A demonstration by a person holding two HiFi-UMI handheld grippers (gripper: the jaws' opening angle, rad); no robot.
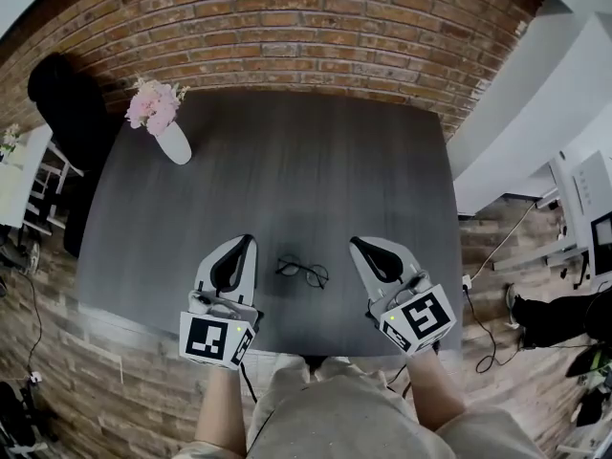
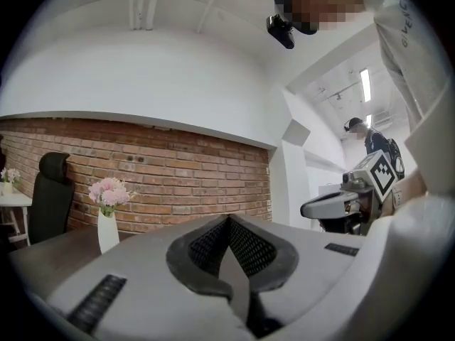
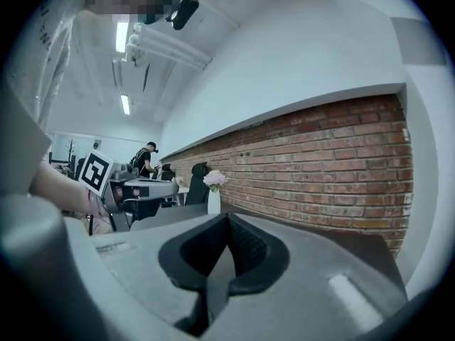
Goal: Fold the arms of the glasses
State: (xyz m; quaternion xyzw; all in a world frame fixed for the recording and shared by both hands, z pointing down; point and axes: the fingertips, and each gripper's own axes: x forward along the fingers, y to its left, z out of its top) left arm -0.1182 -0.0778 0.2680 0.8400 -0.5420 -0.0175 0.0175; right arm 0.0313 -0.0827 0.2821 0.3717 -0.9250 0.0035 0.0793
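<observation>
The left tool point(image 1: 245, 244) and the right tool point(image 1: 360, 245) are each keeping their jaws pressed together, pinching nothing. The glasses point(image 1: 303, 272) are lying on the bench point(image 1: 316, 170) between both tools, touching neither, near its front edge.

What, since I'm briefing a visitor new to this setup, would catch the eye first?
The round glasses lying on the dark table near its front edge, flanked by the left hand-held gripper and the right hand-held gripper, both shut and empty. Then the white vase of pink flowers at the table's far left corner.
</observation>
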